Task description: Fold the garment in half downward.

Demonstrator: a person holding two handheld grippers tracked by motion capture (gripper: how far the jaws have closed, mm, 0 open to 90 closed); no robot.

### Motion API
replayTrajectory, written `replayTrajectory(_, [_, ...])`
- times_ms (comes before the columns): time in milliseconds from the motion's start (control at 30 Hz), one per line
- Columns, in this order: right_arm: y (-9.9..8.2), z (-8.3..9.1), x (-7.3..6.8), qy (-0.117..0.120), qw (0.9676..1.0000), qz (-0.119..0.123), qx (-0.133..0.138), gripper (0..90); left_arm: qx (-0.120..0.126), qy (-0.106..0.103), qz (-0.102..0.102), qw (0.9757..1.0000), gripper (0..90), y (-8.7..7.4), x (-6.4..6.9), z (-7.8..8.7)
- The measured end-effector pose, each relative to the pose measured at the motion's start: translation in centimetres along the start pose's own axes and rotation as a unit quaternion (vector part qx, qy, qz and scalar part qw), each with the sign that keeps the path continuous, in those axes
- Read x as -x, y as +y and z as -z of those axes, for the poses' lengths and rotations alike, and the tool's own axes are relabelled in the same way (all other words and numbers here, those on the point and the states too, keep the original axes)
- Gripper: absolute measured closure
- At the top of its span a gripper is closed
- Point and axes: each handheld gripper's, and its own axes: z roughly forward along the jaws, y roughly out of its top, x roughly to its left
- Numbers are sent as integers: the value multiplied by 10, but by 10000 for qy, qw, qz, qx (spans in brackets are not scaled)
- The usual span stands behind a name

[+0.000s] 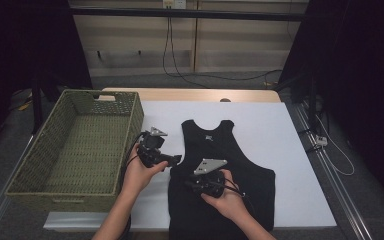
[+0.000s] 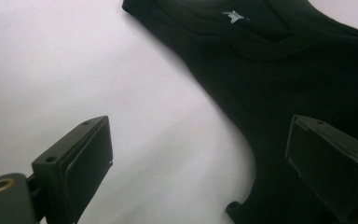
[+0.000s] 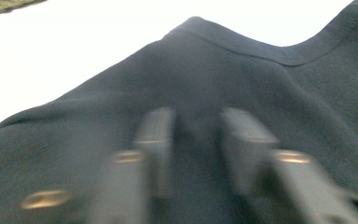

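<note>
Black tank top (image 1: 220, 165) flat on white sheet (image 1: 285, 150) beside basket (image 1: 75, 145); likely light, limp, best pinched at side hem or strap; left gripper (image 2: 200, 158) spread wide at its edge, right gripper (image 3: 198, 140) narrowed over cloth, grip unclear.

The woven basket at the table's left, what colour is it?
Olive green, woven throughout; the woven basket shows best in the high view.

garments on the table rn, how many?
1. A black tank top lies flat on the white sheet, right of the wicker basket. The right gripper is over its lower part; the left gripper is at its left edge.
</note>
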Motion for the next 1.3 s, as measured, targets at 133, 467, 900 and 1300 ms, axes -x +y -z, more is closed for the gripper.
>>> replayTrajectory(133, [-1, 0, 1, 84, 9999, -114, 20, 896, -29, -15, 10, 10000, 79, -3, 1, 0])
replayTrajectory(467, [-16, 34, 27, 74, 9991, -420, 51, 897, -72, -301, 111, 9995, 118, -8, 1, -4])
replayTrajectory(900, [-32, 38, 43, 87, 9978, -659, 30, 875, -274, -502, -149, 9983, 284, -12, 14, -20])
replayTrajectory(1300, [-36, 38, 44, 68, 9974, -705, 130, 824, -299, -655, -331, 9969, 417, -11, 26, -37])
